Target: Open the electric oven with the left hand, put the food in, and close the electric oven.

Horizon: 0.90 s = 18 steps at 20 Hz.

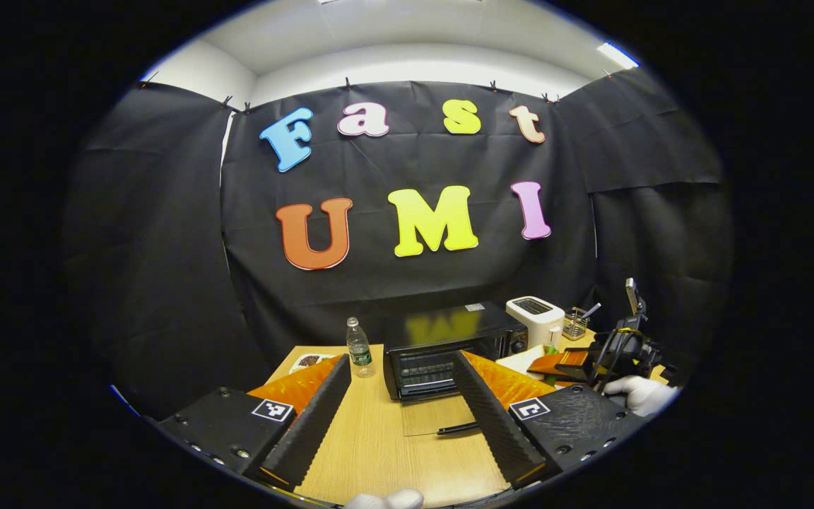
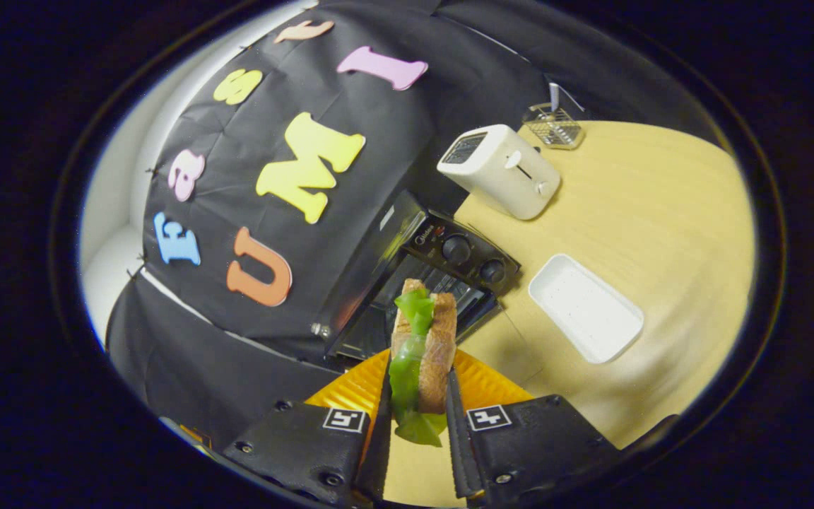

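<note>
my left gripper (image 1: 400, 396) hovers spread before the open oven (image 1: 449, 346); right gripper (image 2: 415, 417), tilted, pinches the sandwich (image 2: 425, 350).

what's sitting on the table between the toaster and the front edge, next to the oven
In the right gripper view, an empty white tray lies on the table nearer than the toaster, right of the oven. Bare wood separates them.

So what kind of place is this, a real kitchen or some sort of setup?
Most likely a staged kitchen booth, not a real kitchen: a wooden table carries an electric oven with its door open and a white toaster, with black cloth hung behind as walls. The right tongs hold a sandwich.
</note>
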Tool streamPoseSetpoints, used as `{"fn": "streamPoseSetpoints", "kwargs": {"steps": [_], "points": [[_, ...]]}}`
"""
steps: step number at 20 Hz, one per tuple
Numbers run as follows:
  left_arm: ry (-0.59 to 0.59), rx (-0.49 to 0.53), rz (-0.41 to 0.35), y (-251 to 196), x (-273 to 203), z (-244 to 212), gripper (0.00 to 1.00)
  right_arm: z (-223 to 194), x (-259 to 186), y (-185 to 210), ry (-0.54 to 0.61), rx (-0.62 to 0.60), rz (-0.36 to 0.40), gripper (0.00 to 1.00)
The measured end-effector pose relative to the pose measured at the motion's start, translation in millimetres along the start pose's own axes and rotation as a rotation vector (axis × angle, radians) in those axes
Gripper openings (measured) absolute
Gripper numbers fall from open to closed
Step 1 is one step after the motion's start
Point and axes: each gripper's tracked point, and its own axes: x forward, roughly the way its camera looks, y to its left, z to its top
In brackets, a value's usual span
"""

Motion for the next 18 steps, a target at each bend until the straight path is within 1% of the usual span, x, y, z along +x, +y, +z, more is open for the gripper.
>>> {"fn": "streamPoseSetpoints", "kwargs": {"steps": [1, 2, 3, 5, 11, 15, 18], "points": [[-0.004, 0.016, -0.003, 0.4, -1.2, -0.1, 0.95, -7.8, 7.5, -1.8, -0.021, 0.017, -0.009, 0.39], [-0.007, 0.031, -0.009, 1.1, -3.0, 0.2, 0.95, -15.5, 16.2, 0.2, -0.035, 0.033, -0.002, 0.39], [-0.010, 0.036, -0.016, 0.3, -4.8, -0.2, 0.95, -21.7, 25.7, 4.1, -0.051, 0.059, 0.012, 0.39], [-0.001, 0.038, -0.030, -2.5, -10.1, -3.6, 0.95, -35.4, 44.8, 8.0, -0.070, 0.107, 0.008, 0.39], [0.033, 0.059, -0.030, 9.6, -14.0, -18.0, 0.95, -60.6, 116.1, 30.5, -0.132, 0.228, 0.014, 0.39], [0.054, 0.063, 0.001, 28.0, -11.8, -25.9, 0.95, -66.4, 159.7, 41.5, -0.144, 0.226, 0.000, 0.39], [0.076, 0.066, 0.024, 40.8, -7.3, -34.9, 0.95, -64.5, 186.9, 35.7, -0.157, 0.232, -0.030, 0.39]]}}
